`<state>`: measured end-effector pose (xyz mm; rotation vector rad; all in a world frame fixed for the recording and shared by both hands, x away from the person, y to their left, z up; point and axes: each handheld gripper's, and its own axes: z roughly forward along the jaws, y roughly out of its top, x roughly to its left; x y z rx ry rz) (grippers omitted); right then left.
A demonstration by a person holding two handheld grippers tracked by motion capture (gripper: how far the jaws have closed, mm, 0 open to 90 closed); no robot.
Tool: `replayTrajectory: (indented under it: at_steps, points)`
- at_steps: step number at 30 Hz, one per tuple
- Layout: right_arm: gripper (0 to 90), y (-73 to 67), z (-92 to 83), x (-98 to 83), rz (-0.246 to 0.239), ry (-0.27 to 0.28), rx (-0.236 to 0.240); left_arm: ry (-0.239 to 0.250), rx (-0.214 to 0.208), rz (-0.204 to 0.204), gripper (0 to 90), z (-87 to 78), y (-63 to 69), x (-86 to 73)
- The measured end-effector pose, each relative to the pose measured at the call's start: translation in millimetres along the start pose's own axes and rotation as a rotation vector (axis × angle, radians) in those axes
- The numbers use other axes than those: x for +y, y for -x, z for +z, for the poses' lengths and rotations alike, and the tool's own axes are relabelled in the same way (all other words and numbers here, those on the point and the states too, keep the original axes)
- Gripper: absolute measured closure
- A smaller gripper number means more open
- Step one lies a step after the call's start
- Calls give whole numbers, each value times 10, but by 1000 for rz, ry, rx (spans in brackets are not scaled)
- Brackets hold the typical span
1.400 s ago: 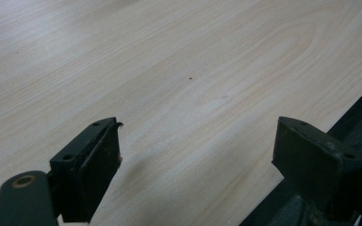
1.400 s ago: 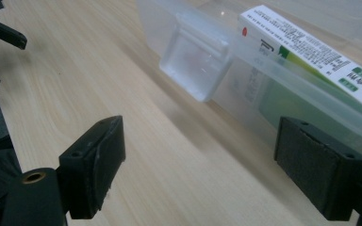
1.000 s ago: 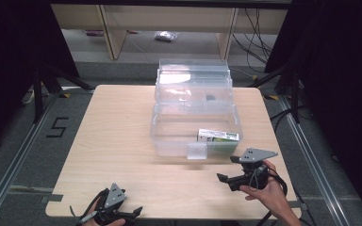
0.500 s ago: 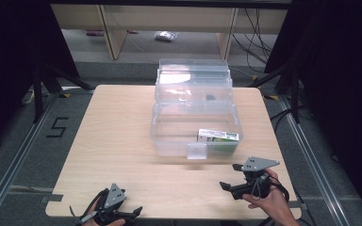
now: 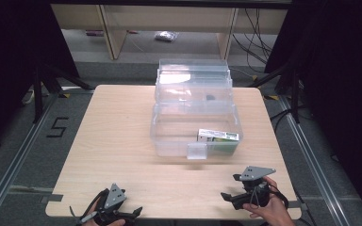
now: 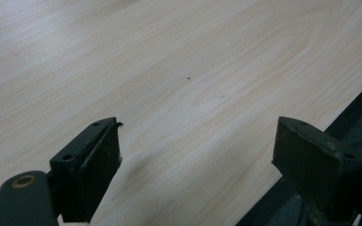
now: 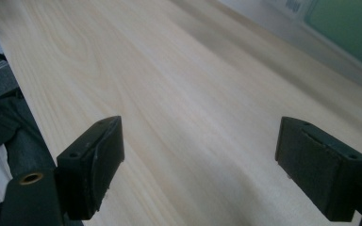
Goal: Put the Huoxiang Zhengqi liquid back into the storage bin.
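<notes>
The left gripper is half cut off at six o'clock on the desk, jaws spread, empty. The right gripper, also released, has drawn back toward five o'clock from the clear box at center.

Overhead view; two close tabletop views
</notes>
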<state>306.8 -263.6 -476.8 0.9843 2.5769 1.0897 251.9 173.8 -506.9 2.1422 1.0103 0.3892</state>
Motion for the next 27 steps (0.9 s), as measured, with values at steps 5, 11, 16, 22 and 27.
replayTrajectory:
  at_steps: [5,11,16,22,27]
  points:
    - [167,-14,27,-94,-3,-51,4,-13,1,16,150,-7,-12,2]
    - [165,-30,6,-180,7,-88,-9,-1,8,5,150,7,0,-1]
    - [166,-16,-21,-244,45,-95,-16,-17,7,23,150,-2,-13,1]
    - [167,-1,-17,-275,33,-107,-22,-4,11,7,150,7,-7,-1]
    - [167,-6,-23,-270,26,-103,-28,-17,10,23,150,0,-15,2]
